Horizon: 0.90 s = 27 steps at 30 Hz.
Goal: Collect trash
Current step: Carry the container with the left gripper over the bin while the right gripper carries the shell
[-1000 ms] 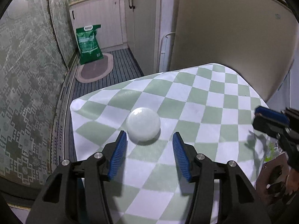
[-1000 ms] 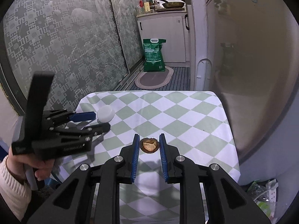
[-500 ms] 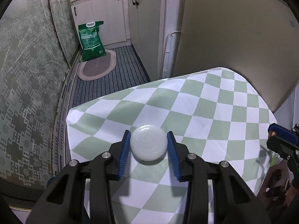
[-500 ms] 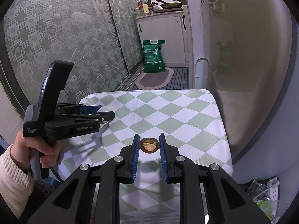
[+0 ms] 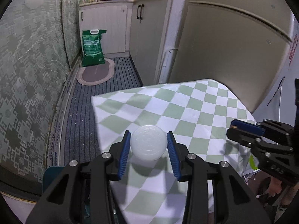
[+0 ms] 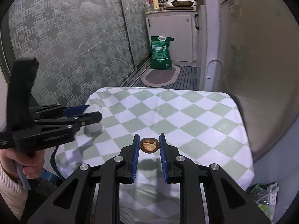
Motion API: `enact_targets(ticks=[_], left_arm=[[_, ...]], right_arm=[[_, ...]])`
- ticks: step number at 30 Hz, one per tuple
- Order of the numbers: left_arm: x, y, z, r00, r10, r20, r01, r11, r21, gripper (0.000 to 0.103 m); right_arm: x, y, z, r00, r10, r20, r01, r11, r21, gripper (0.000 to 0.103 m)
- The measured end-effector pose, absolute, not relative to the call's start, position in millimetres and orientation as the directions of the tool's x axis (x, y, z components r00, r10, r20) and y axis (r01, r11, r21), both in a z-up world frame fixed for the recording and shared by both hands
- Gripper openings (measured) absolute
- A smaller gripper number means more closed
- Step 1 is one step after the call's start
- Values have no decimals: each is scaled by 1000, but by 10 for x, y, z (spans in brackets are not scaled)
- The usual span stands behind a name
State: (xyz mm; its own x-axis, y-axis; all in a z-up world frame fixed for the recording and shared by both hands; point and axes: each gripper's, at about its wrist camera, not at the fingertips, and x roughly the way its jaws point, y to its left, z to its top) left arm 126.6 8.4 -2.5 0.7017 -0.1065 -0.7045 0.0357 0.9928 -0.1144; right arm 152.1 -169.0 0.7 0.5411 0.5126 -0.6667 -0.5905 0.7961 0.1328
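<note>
A round, white, translucent plastic lid (image 5: 148, 145) is pinched edge to edge between the blue pads of my left gripper (image 5: 148, 133), which is shut on it. The lid hangs just above the green-and-white checked tablecloth (image 5: 196, 112) and casts a shadow there. In the right wrist view my right gripper (image 6: 149, 136) is shut on a small brown nutshell (image 6: 149, 145), held over the cloth (image 6: 186, 115) near its front edge. The left gripper (image 6: 91, 113) shows at the table's left side in a person's hand (image 6: 29, 166). The right gripper (image 5: 243, 128) shows at the right edge of the left wrist view.
A fridge (image 5: 233, 56) stands close behind the table on the right. Patterned sliding glass panels (image 6: 65, 46) line the left. A green sack (image 6: 161, 53) and an oval mat (image 6: 160, 75) lie on the striped floor beyond. A bag of litter (image 6: 261, 194) sits low right.
My left gripper closed on the white lid and raised it off the cloth, drawing it toward the table's left corner. The right gripper kept its hold on the nutshell with little movement.
</note>
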Motion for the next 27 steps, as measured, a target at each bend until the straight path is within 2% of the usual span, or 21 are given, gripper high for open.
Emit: enact_targets(ticks=[13,27], left_arm=[[838,804,97,741,-77,-667,-41,986,-160,42],[481,1539,-296,703,-8,-711,-159,973,-169,42]], right_arm=[[1416,-1019,98,511,526,-680,-653,752,91,21],[1239,-371,175,476,547,-689,-716,696,58,21]])
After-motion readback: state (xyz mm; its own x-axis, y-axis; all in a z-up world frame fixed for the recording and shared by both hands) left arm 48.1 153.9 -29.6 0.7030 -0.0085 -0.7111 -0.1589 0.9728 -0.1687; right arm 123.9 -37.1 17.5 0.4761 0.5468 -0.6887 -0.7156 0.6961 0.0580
